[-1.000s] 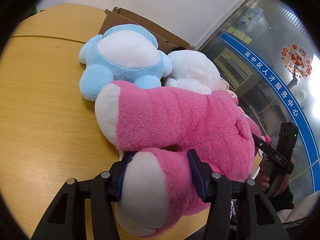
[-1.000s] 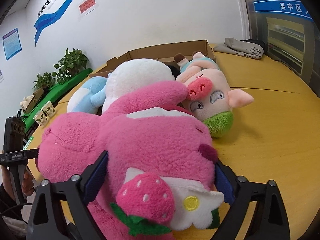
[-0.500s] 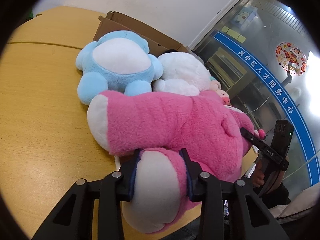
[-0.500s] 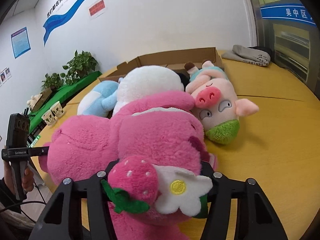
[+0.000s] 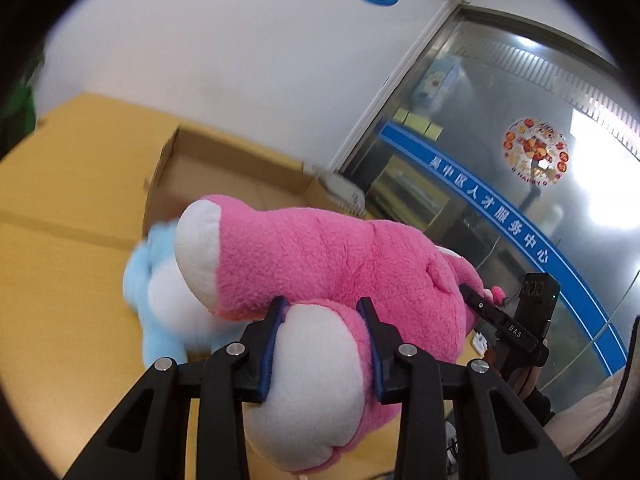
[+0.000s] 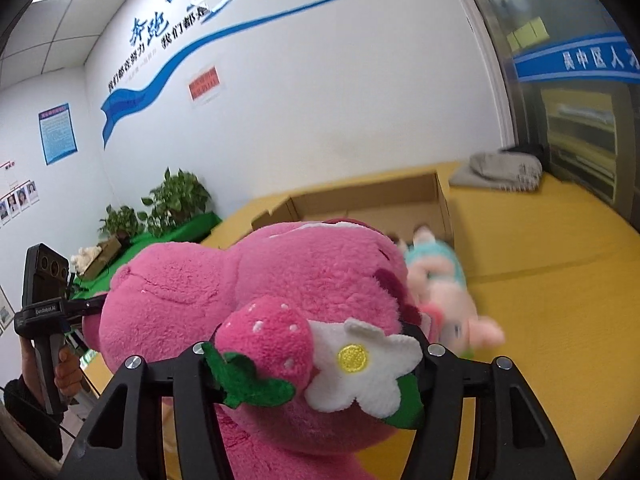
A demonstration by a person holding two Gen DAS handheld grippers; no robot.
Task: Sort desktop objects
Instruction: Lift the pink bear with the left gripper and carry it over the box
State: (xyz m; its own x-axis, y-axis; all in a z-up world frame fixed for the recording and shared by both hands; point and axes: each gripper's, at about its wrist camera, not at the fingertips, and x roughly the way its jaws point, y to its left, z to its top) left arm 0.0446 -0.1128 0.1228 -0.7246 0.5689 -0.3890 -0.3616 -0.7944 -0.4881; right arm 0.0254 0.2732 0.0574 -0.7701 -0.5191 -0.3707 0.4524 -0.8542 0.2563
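Now that you have lifted the pink plush bear (image 5: 320,256) off the table (image 5: 60,280), left gripper (image 5: 322,344) clamped on its foot, right gripper (image 6: 316,360) clamped on its head, blue plush (image 5: 156,312) left below.

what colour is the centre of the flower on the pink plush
Yellow, on a white flower; the right wrist view shows it best.

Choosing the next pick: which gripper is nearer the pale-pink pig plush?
Right. Right gripper, clamping the pink plush bear's head, sits beside the pig; left gripper grips the bear's foot.

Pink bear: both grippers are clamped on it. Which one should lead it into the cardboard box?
Probably left. The left gripper grips the pink bear by a foot, with the cardboard box opening straight ahead. The right gripper holds the head end; its box view is partly blocked.
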